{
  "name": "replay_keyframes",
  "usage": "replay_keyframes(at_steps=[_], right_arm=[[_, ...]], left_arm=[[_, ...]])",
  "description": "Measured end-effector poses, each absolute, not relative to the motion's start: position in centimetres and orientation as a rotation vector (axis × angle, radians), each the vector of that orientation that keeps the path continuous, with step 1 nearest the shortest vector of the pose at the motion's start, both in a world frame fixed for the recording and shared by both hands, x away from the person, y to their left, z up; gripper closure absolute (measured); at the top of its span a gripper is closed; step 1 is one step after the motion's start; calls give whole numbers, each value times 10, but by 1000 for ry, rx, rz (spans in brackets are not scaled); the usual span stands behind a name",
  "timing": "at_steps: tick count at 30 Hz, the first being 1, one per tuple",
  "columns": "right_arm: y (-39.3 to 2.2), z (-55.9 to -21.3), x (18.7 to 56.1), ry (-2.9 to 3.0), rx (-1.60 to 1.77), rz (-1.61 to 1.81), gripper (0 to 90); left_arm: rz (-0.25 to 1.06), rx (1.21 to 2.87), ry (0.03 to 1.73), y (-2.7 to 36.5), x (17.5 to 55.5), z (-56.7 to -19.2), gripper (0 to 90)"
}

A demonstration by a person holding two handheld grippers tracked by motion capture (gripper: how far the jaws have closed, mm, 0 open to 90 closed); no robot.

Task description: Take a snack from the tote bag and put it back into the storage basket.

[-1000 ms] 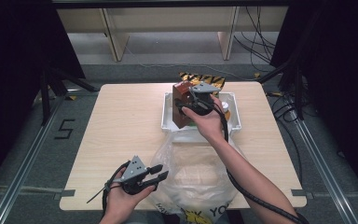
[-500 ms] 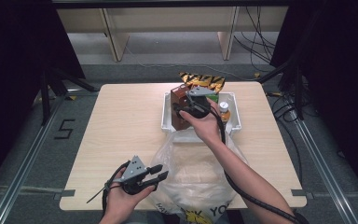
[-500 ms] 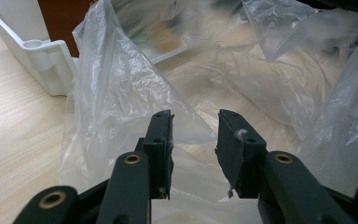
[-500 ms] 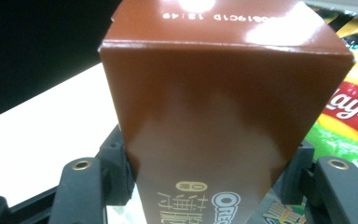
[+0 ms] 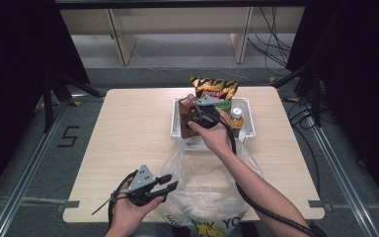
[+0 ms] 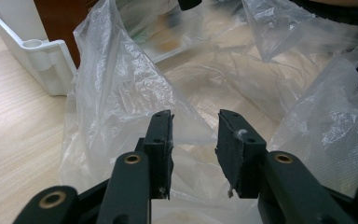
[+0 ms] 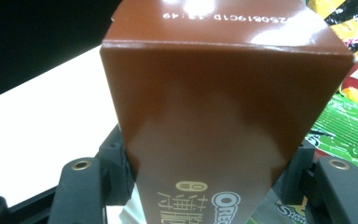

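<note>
- The bench (image 5: 128, 133) is a light wood top with rounded corners, set on a grey floor (image 5: 29, 163).
- A white tray (image 5: 249, 129) sits on the bench right of the middle, toward the far edge; it holds a brown box (image 5: 186, 129) and a bottle (image 5: 236, 116).
- A yellow chip bag (image 5: 213, 89) lies at the far edge, just behind the tray.
- A clear plastic bag (image 5: 202, 187) lies crumpled on the near half, reaching from the tray's near wall to the near edge.
</note>
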State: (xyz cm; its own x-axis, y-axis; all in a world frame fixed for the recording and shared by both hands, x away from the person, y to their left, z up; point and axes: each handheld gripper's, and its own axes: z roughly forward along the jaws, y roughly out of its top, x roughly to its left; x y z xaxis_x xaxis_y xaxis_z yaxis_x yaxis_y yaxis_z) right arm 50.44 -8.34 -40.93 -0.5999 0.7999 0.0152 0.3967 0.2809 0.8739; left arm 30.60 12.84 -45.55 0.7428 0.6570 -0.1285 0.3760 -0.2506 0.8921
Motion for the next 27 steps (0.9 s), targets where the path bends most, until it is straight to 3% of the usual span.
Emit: replay_keyframes(at_steps=[27], right_arm=[[-81,-424,509,2124,1104,1222,370]], left_arm=[[319,1876,787,129,307,-457,641]])
